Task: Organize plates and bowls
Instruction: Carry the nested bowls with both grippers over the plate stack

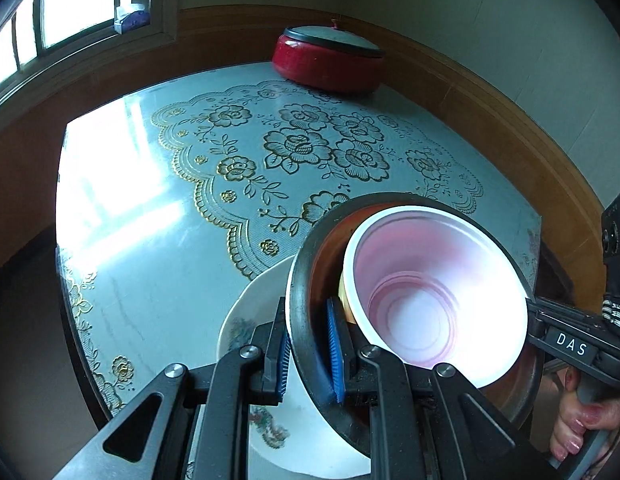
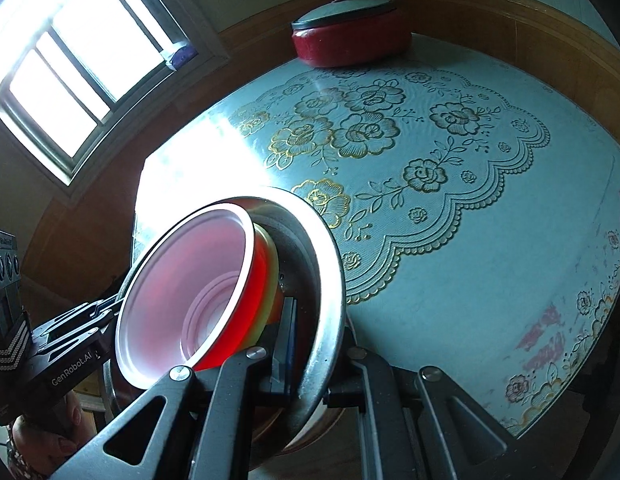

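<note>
A steel bowl [image 1: 306, 264] is tilted above the near edge of the table. Nested in it are a red bowl with a white inside [image 1: 430, 288] and a yellow one [image 2: 272, 276] under that. My left gripper [image 1: 310, 356] is shut on the steel bowl's near rim, blue pads [image 1: 334, 344] on both sides. My right gripper [image 2: 316, 352] is shut on the opposite rim [image 2: 330, 280]. Each gripper shows in the other's view: the right [image 1: 536, 312], the left [image 2: 114, 308]. A white flowered plate [image 1: 246, 320] lies under the steel bowl; I cannot tell if it is carried.
The table [image 2: 490, 280] has a pale blue cloth with gold flower patterns. A red pot with a dark-rimmed lid [image 1: 330, 60] stands at its far edge against the wood-panelled wall. A bright window [image 2: 70, 60] is to the left. A person's hand [image 1: 570, 432] grips the right tool.
</note>
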